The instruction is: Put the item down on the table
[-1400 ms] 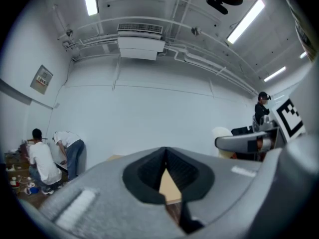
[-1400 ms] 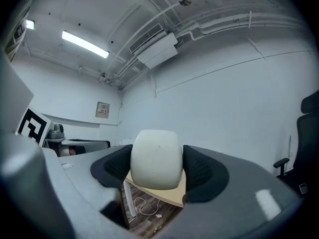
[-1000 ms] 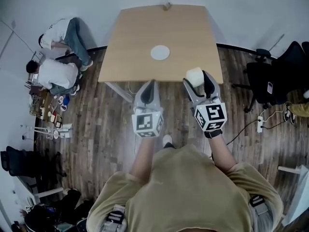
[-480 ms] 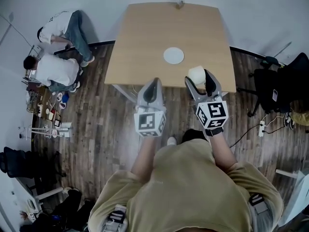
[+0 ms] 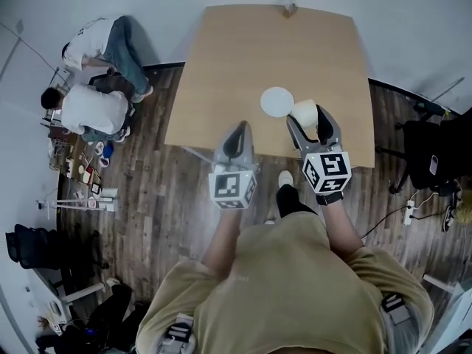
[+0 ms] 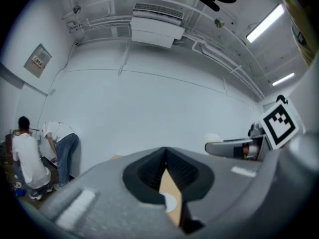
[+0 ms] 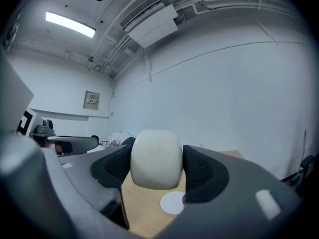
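My right gripper (image 5: 313, 122) is shut on a cream-white cup (image 5: 304, 112), held in the air over the near right part of the wooden table (image 5: 221, 72). In the right gripper view the cup (image 7: 155, 158) fills the gap between the two dark pads (image 7: 202, 171). A white round saucer (image 5: 276, 101) lies on the table just left of the cup, and it shows below the cup as the saucer (image 7: 173, 202). My left gripper (image 5: 237, 141) is shut with nothing in it, near the table's front edge. In its own view the left gripper (image 6: 168, 176) shows closed jaws.
A small object (image 5: 287, 9) sits at the table's far edge. Two people (image 5: 92, 109) crouch by clutter on the wood floor at left. An office chair (image 5: 431, 157) and cables stand at right. A white wall runs behind the table.
The person has stepped toward the table. Both grippers have come forward, and the cup now hangs over the tabletop beside the saucer rather than at the front edge.
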Demonstrator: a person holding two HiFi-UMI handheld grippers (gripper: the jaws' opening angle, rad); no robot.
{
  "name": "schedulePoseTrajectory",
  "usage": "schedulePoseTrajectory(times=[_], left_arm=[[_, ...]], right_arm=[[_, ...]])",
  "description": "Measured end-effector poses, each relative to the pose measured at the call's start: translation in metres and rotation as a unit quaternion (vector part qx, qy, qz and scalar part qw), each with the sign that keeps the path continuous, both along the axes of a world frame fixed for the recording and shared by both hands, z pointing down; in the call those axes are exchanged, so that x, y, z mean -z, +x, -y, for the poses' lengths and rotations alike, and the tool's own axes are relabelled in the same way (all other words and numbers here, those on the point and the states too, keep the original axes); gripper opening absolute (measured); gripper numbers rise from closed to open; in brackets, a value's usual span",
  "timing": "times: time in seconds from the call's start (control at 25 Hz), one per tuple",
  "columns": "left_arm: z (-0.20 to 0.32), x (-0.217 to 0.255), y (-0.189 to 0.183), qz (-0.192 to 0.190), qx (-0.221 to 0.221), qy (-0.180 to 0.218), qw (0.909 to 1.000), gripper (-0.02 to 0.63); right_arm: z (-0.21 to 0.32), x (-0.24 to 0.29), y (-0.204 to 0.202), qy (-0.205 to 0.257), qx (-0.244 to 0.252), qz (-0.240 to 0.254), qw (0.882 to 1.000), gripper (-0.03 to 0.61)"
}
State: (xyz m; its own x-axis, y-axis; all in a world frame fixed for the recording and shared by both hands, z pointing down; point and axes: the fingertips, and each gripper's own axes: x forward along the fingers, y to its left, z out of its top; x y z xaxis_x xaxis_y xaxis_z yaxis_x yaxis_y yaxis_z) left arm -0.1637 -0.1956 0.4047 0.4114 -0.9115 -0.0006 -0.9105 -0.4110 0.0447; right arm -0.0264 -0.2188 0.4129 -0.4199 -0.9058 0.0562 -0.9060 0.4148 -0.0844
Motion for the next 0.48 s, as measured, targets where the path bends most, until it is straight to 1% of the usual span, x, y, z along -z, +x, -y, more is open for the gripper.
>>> schedulePoseTrajectory(times=[0.12, 0.24, 0.48], left_arm=[[0.051, 0.001, 0.016, 0.013, 0.005, -0.005, 0.9999, 0.002], [0.099, -0.003, 0.024, 0.015, 0.008, -0.016, 0.9997, 0.002], [0.174, -0.037, 0.047, 0.010, 0.010, -0.052, 0.9985, 0.002]], right_arm=[[0.052, -0.008, 0.013, -0.010, 0.006, 0.006, 1.000, 0.321], [0.100, -0.018, 0.019, -0.024, 0.013, 0.003, 1.000, 0.321], [0.173, -0.060, 0.038, -0.069, 0.024, -0.002, 0.997, 0.322]])
